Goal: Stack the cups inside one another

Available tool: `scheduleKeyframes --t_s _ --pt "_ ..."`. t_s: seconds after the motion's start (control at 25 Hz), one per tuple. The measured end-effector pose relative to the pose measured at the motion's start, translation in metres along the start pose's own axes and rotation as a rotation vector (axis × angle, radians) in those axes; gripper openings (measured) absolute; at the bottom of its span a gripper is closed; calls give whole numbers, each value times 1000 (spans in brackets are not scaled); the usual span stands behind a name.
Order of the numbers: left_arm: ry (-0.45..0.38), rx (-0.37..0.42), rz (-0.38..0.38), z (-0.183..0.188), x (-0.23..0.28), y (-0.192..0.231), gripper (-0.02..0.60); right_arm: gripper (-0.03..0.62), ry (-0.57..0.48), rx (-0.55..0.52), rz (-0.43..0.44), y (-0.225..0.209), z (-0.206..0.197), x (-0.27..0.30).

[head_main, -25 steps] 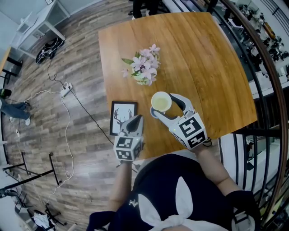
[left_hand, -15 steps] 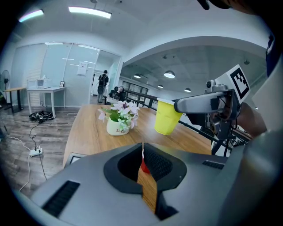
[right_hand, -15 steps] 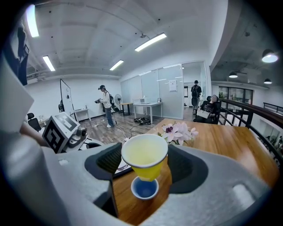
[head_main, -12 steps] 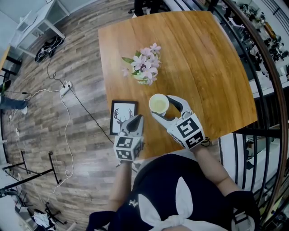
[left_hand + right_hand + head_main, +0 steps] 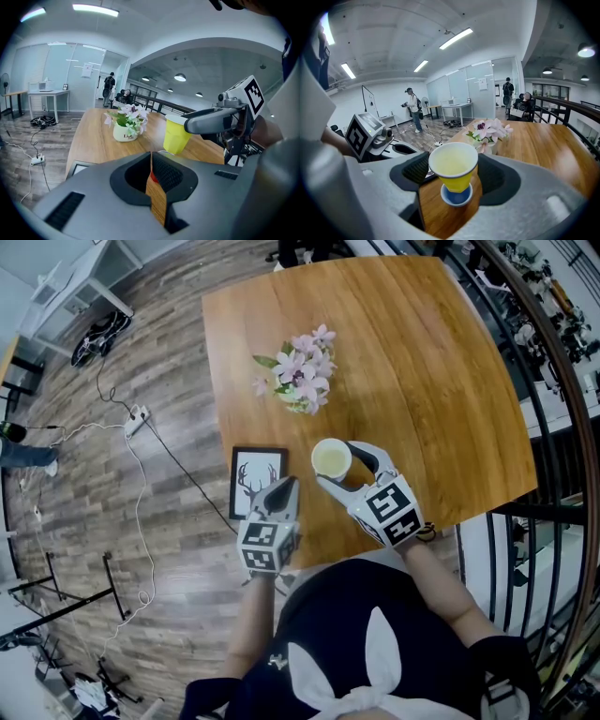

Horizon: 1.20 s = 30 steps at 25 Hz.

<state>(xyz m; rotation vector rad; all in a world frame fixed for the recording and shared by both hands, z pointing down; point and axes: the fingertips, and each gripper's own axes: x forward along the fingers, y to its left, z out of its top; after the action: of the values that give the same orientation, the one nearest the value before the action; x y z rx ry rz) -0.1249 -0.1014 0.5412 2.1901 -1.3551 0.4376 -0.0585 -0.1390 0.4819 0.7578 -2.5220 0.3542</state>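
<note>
The right gripper [image 5: 341,463] pinches the yellow cup [image 5: 453,166] directly over the blue cup [image 5: 456,196] (flower pot [image 5: 298,404] at 11 o'clock); if released off-centre, it may catch the rim and tip both. The left gripper [image 5: 283,487] is pressed together, empty.

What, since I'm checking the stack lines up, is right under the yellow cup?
A blue cup sits right under the yellow cup. Only its rim and a little of its inside show; the rest is covered by the yellow cup's base.
</note>
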Motion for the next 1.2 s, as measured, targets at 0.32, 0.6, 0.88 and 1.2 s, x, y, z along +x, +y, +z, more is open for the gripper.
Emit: scheduleKeyframes --t_s 0.32,0.6,0.88,1.2 --pt "6 -4 -13 -1 8 1 28 322 47 23 6 -5 -20 12" --pt "10 -4 -21 -1 12 2 28 324 102 42 11 -6 -40 22" --pt "12 -4 -25 -1 9 1 28 333 173 47 6 -4 -68 31" --pt "15 -6 -29 -3 9 1 28 339 170 44 -9 -6 -72 27"
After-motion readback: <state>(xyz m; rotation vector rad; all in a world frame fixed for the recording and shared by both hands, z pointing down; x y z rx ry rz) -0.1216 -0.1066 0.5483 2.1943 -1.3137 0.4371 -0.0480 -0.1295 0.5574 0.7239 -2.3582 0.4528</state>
